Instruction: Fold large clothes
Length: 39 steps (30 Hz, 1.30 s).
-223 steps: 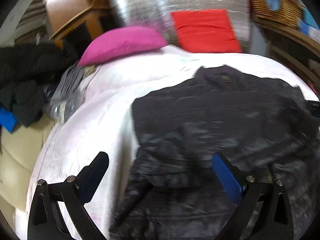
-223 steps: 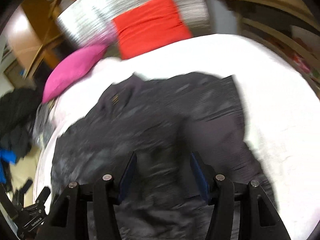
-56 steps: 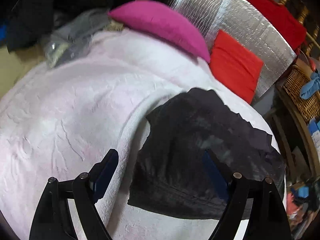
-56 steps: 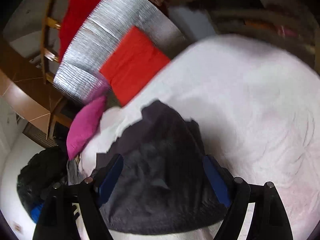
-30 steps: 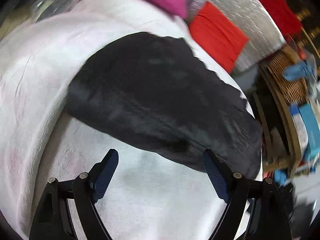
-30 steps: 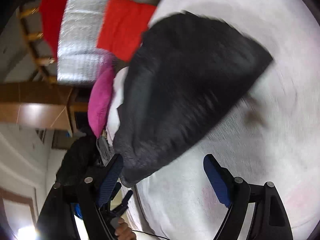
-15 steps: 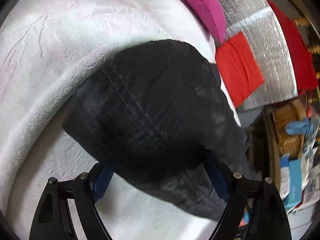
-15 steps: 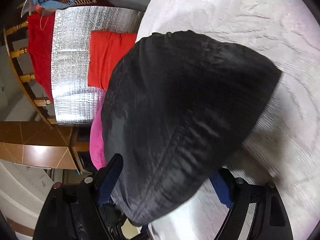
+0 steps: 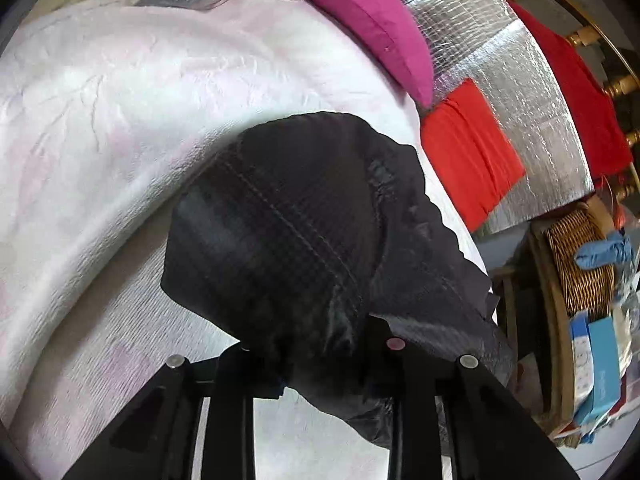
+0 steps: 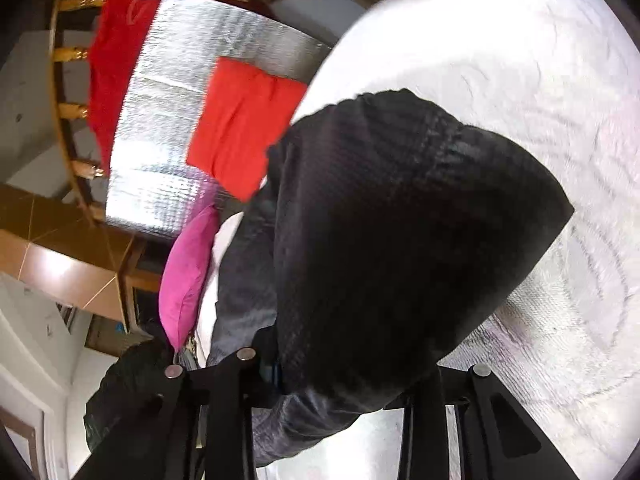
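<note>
One dark garment (image 9: pixel 304 216), one pink cushion (image 9: pixel 372 24), one wicker basket (image 9: pixel 576 264)

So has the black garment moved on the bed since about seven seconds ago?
Yes. The black garment lay spread wide across the white bedspread; now it is folded into a compact bundle, still short of the pink pillow, with both grippers closing on it.

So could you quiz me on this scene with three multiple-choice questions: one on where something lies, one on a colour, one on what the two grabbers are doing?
1. Where does the dark garment lie?
A. on the white bedspread
B. in the wicker basket
C. on the floor

2. What colour is the pillow?
A. green
B. magenta
C. yellow

3. What are the left gripper and right gripper doing?
A. both wide open
B. only one grips
C. both closed on the garment

Answers: A, bedspread shows all round it; B, plainly magenta; C, fabric bunches between each pair of fingers, which have just been closing.
</note>
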Tool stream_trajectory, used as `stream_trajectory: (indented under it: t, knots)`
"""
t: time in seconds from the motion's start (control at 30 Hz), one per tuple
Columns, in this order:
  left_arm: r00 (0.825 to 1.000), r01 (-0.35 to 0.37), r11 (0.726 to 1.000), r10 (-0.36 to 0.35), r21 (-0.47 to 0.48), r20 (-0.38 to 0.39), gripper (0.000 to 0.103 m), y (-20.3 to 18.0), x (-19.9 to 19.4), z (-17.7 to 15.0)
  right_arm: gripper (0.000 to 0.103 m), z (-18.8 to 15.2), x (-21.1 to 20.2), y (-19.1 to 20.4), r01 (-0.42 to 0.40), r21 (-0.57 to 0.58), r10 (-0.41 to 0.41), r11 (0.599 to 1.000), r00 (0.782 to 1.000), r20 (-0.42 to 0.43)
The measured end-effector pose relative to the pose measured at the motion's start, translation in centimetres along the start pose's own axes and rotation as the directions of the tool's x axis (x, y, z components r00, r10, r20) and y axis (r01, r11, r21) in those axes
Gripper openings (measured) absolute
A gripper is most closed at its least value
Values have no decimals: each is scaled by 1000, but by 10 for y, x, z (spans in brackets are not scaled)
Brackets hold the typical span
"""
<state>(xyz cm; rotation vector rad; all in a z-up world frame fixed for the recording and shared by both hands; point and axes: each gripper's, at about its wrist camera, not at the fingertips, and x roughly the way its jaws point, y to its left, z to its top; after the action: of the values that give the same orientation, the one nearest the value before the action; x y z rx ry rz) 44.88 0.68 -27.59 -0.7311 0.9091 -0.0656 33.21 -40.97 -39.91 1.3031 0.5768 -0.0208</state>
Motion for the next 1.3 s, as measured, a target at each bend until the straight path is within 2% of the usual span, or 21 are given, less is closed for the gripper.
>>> stream_trajectory:
  t: [0.17, 0.33, 0.43, 0.47, 0.5, 0.53, 0.57, 0.7, 0.8, 0.9, 0.93, 0.97, 1.07, 1.13, 1.23, 1.3]
  knots:
    - [999, -40, 997, 43, 69, -31, 27, 2, -25, -20, 33, -10, -34, -5, 17, -23, -18, 1000, 999, -44]
    - [997, -63, 992, 68, 112, -44, 27, 17, -51, -57, 33, -29, -73, -16, 31, -62, -36, 998, 997, -69]
    - [993, -98, 987, 106, 125, -52, 34, 22, -49, -71, 34, -37, -77, -30, 61, -50, -66, 997, 992, -105]
    - [990, -119, 984, 128, 132, -62, 44, 21, -45, -71, 38, -36, -73, -37, 73, -32, -77, 997, 988, -131]
    - [984, -142, 979, 156, 146, -87, 48, 20, -40, -70, 40, -34, -70, -41, 86, -11, -86, 996, 984, -153]
    - [979, -151, 977, 169, 151, -114, 55, 21, -42, -71, 56, -33, -69, -43, 96, 3, -94, 995, 982, -165]
    - [978, -143, 979, 162, 146, -133, 56, 23, -45, -70, 72, -33, -70, -44, 118, 12, -114, 993, 976, -187]
    - [967, -112, 975, 152, 193, -204, 59, 29, -84, -81, 73, -36, -97, -30, 123, -64, -134, 990, 968, -214]
    - [969, -114, 943, 175, 312, -174, 59, 20, -117, -90, 73, -38, -120, -19, 128, -159, -163, 979, 957, -238]
    - [978, -146, 909, 193, 391, -83, 61, -1, -137, -80, 73, -36, -144, 12, 129, -321, -206, 938, 954, -217]
    - [983, -151, 899, 182, 410, -37, 67, -12, -139, -74, 73, -35, -147, 19, 128, -351, -209, 928, 956, -206]
    - [985, -164, 886, 174, 433, 17, 75, -25, -139, -66, 73, -34, -145, 34, 125, -388, -212, 913, 958, -191]
    - [973, -229, 853, 202, 468, 108, 78, -45, -123, -45, 73, -25, -132, 61, 125, -458, -209, 880, 968, -138]
    - [962, -275, 840, 243, 468, 128, 78, -58, -92, -26, 73, -16, -110, 74, 116, -478, -198, 871, 972, -125]
    - [946, -320, 815, 300, 483, 120, 77, -56, -53, -12, 73, -6, -64, 90, 61, -474, -153, 879, 976, -157]
    - [938, -324, 798, 340, 508, 65, 58, -48, -22, -12, 73, -3, -36, 101, 61, -495, -154, 867, 977, -150]
